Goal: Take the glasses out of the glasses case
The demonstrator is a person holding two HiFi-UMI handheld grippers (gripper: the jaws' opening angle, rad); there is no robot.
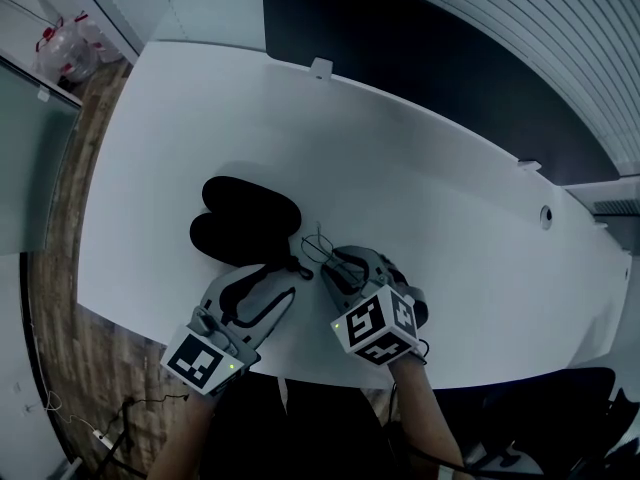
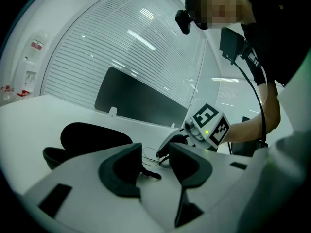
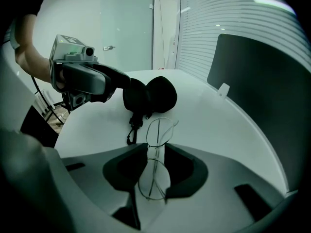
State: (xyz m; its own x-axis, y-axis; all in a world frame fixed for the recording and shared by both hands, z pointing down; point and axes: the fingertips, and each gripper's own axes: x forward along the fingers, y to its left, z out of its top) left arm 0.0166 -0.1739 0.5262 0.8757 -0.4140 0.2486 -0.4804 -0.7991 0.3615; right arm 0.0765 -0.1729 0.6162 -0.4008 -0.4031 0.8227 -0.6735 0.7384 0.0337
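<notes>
The black glasses case (image 1: 245, 218) lies open on the white table (image 1: 450, 228), its two halves side by side. My right gripper (image 1: 335, 263) is shut on the thin wire-framed glasses (image 3: 158, 130), just right of the case and low over the table. One lens sits between the pads (image 3: 187, 171) and the other lens sticks out ahead. My left gripper (image 1: 290, 273) stands open at the near side of the case. The case's short black strap (image 2: 151, 174) lies on the table under the gap between its jaws.
A dark panel (image 1: 450, 58) runs along the table's far edge with small white clips (image 1: 321, 67). Left of the table, over the wooden floor, sits a plastic bag (image 1: 65, 48). The table's near edge is close to my arms.
</notes>
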